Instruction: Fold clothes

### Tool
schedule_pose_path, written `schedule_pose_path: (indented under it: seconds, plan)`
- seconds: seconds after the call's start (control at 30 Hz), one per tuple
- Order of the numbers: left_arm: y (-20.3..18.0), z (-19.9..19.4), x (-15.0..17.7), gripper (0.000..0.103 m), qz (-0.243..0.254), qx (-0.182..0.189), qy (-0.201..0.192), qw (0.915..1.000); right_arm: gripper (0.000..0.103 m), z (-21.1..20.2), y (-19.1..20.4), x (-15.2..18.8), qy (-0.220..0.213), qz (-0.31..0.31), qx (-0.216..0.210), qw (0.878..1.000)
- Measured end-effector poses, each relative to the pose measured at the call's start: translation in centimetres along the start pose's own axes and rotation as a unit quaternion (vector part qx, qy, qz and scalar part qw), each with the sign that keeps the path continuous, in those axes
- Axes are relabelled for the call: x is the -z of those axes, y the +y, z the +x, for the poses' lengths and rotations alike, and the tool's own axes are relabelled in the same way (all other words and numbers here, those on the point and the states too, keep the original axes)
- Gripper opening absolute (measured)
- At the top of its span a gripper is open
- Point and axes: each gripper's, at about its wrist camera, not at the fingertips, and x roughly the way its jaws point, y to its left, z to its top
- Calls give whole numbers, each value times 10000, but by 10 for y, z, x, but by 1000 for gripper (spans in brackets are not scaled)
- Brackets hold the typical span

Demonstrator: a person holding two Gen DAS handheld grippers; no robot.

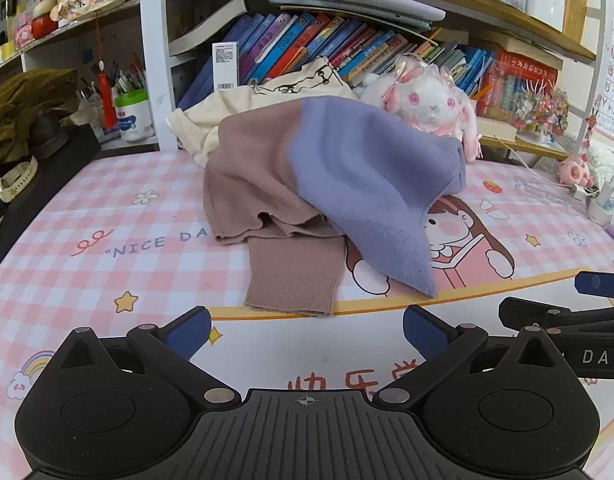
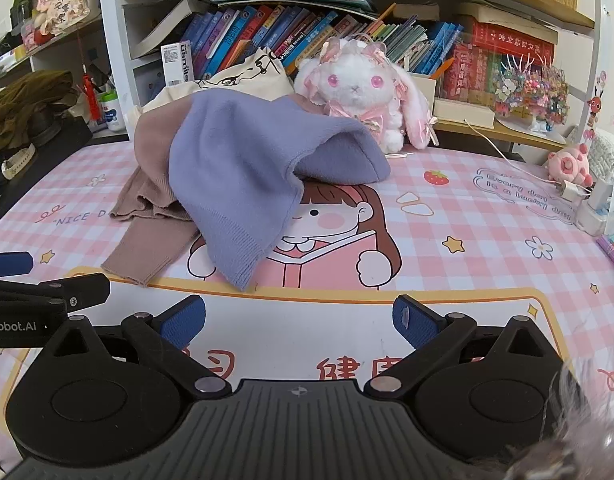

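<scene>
A: Start closest in. What are the tools doing?

B: The left hand-held gripper (image 1: pixel 307 330) has its blue pads spread wide over the white panel of the mat, with nothing between them. The right hand-held gripper (image 2: pixel 299 320) is the same: spread wide, empty, hanging over the printed characters. They sit side by side, each one's edge showing in the other's view.

A: And neither touches any cloth?

B: No. Both are short of the garment, with bare mat in between.

A: Where is the garment, then?

B: The sweater (image 1: pixel 331 184) lies just beyond them on the pink checked mat (image 1: pixel 107 208) that covers the worktop. It is a two-colour knit, mauve-brown on one side and lavender on the other. The brown sleeve (image 1: pixel 295 276) reaches toward the grippers, its cuff at the yellow border of the mat. The lavender sleeve (image 2: pixel 239 248) drapes across the cartoon girl.

A: Is it folded at all?

B: I would say not. It is heaped and humped up at the back, where it lies over a cream garment (image 1: pixel 267 96). No flat fold or squared edge shows, so I judge the job at its very start: spreading, folding in the sleeves and folding the body all remain.

A: Anything farther back?

B: A plush rabbit (image 2: pixel 359 92) sits right behind the heap, and then the bookshelf (image 2: pixel 291 36).
</scene>
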Motion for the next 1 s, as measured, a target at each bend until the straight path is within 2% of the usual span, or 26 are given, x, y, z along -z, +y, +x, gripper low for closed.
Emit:
schedule_pose_path:
  seconds: [0.23, 1.0]
  plan:
    - [-2, 0, 2, 103, -47, 81, -16, 10000, 101, -1, 1, -2, 11, -9, 20, 10000]
    - [2, 4, 2, 103, -71, -7, 64, 10000, 101, 4, 0, -1, 55, 19, -8, 10000]
